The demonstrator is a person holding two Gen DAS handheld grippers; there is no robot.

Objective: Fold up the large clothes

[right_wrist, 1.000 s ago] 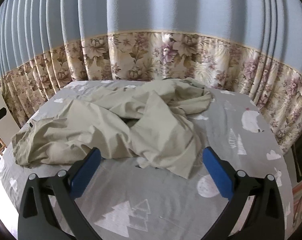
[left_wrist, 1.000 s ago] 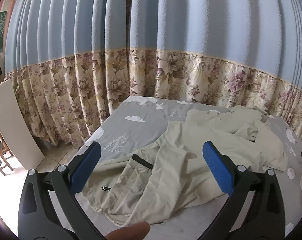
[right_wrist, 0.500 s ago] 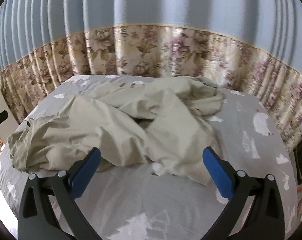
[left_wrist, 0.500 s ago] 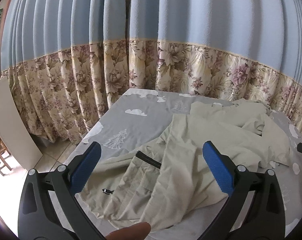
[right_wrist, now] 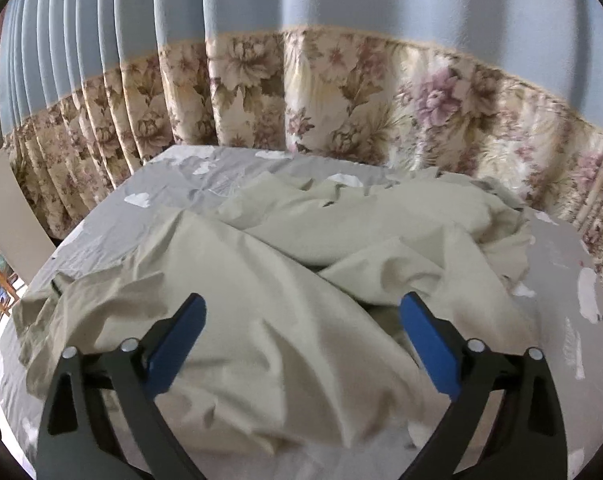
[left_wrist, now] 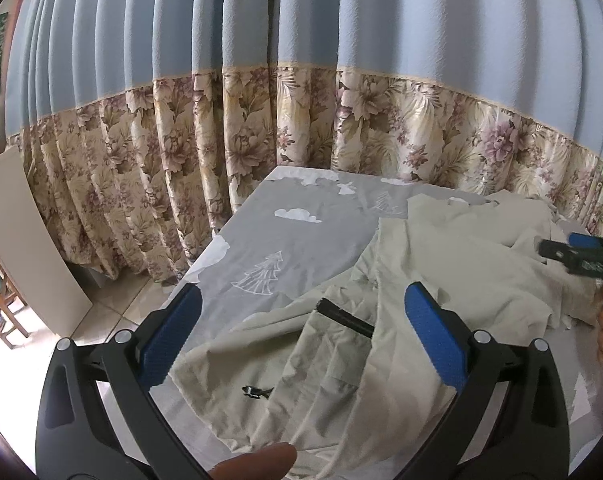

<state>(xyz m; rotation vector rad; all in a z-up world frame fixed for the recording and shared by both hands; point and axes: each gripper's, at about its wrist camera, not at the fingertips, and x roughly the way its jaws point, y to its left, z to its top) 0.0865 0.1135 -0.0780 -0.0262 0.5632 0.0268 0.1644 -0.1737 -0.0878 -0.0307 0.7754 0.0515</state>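
Right gripper (right_wrist: 301,336) jaws just closing slightly, spread over crumpled beige garment (right_wrist: 285,280); left gripper (left_wrist: 299,332) apart too. Soft, floppy, light; best grabbed at hem near bed (left_wrist: 285,240) edge.

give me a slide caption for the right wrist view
Open right gripper above a crumpled beige garment on a grey printed bedsheet.
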